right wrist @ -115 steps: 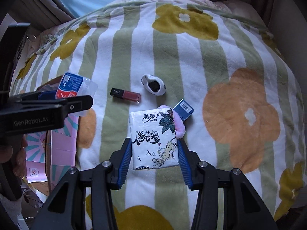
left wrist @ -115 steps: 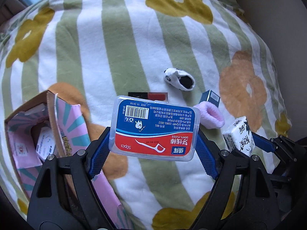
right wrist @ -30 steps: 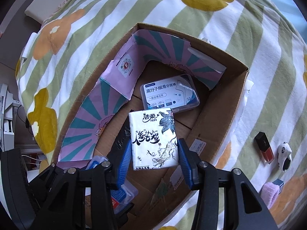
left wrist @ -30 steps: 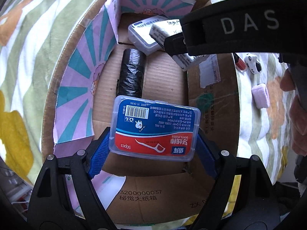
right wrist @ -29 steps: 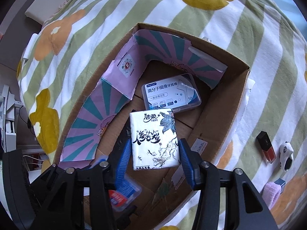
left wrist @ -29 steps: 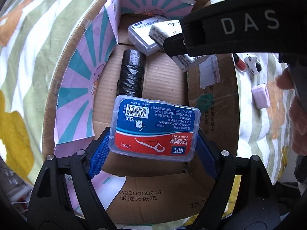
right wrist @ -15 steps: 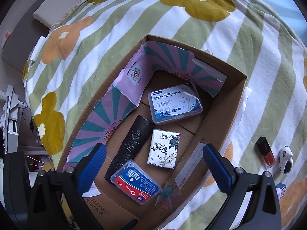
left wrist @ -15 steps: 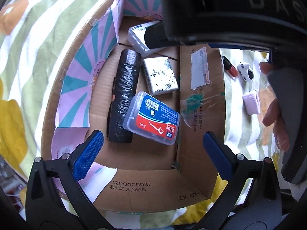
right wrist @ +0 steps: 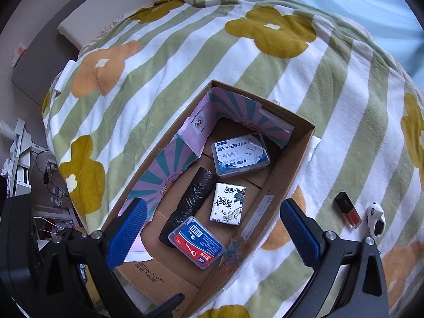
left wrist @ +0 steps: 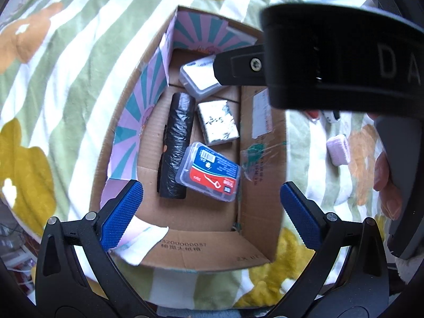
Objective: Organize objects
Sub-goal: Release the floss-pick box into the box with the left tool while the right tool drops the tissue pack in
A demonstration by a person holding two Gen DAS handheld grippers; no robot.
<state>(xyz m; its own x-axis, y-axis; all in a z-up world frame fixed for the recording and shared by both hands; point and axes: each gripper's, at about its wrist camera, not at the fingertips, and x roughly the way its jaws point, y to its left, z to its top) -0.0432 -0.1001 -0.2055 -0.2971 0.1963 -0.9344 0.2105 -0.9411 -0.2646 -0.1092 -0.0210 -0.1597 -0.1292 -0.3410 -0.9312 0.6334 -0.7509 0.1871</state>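
Both boxes dropped: the floss box [right wrist: 196, 242] and tissue pack [right wrist: 228, 203] now lie in the cardboard box [right wrist: 291, 156]. Left gripper [left wrist: 210, 213] and right gripper [right wrist: 212, 228] just opened, empty. Lipstick [right wrist: 347, 210], panda toy [right wrist: 376, 218] and pink puff [left wrist: 338, 149] wait on the bed.

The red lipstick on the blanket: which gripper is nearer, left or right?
Right. The lipstick lies outside the box, just beside the right gripper; the left gripper hovers over the box, with the right one between.
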